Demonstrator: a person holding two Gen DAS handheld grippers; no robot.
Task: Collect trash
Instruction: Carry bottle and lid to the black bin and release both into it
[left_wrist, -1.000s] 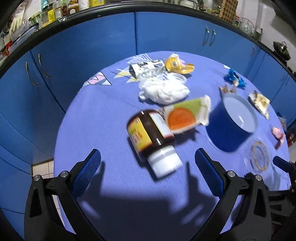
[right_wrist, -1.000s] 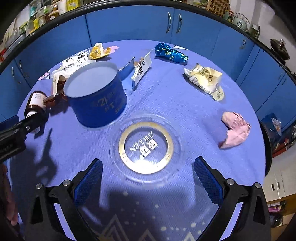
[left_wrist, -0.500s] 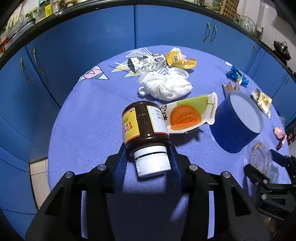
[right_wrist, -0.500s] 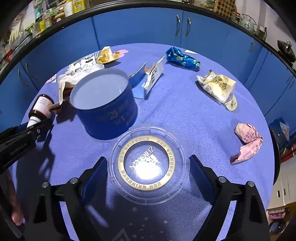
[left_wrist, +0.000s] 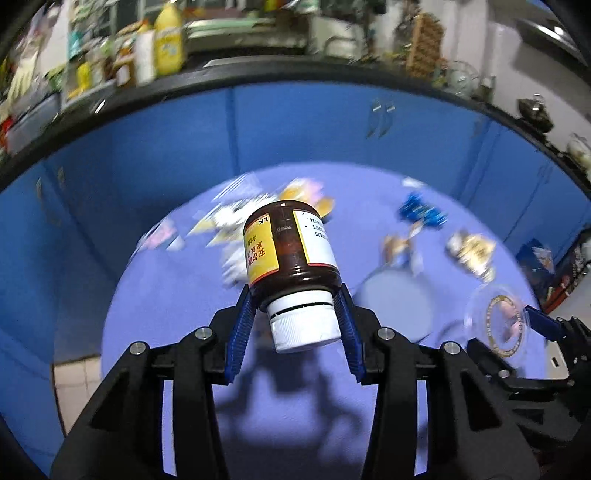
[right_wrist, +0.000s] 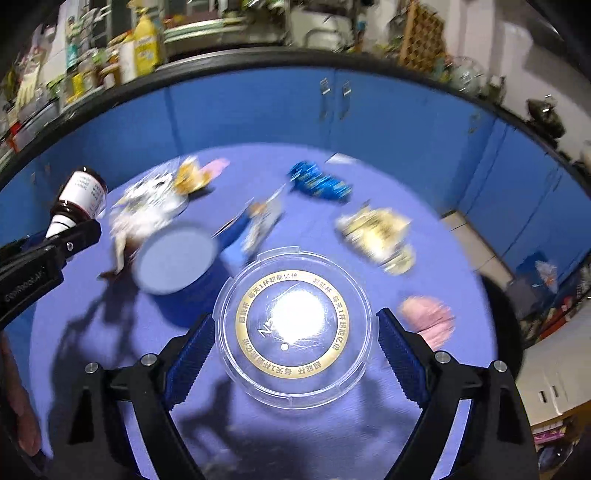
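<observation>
My left gripper (left_wrist: 295, 325) is shut on a brown bottle (left_wrist: 290, 251) with a white cap and yellow label, held by its neck and lifted above the round blue-clothed table (left_wrist: 166, 314). The bottle also shows at the left of the right wrist view (right_wrist: 79, 199). My right gripper (right_wrist: 295, 350) is shut on a clear round plastic lid (right_wrist: 295, 325) with a gold ring, raised off the table. The lid also shows at the right of the left wrist view (left_wrist: 498, 325).
A blue round tin (right_wrist: 177, 266) stands on the table ahead. Around it lie a blue wrapper (right_wrist: 317, 184), a yellow-white wrapper (right_wrist: 376, 232), a pink crumpled wrapper (right_wrist: 428, 317), a torn blue box (right_wrist: 255, 229) and white tissue (right_wrist: 147, 214). Blue cabinets (right_wrist: 258, 107) curve behind.
Both grippers have lifted their loads off the table: the left raised the bottle, the right closed on the clear lid and raised it. The views are blurred by motion.
</observation>
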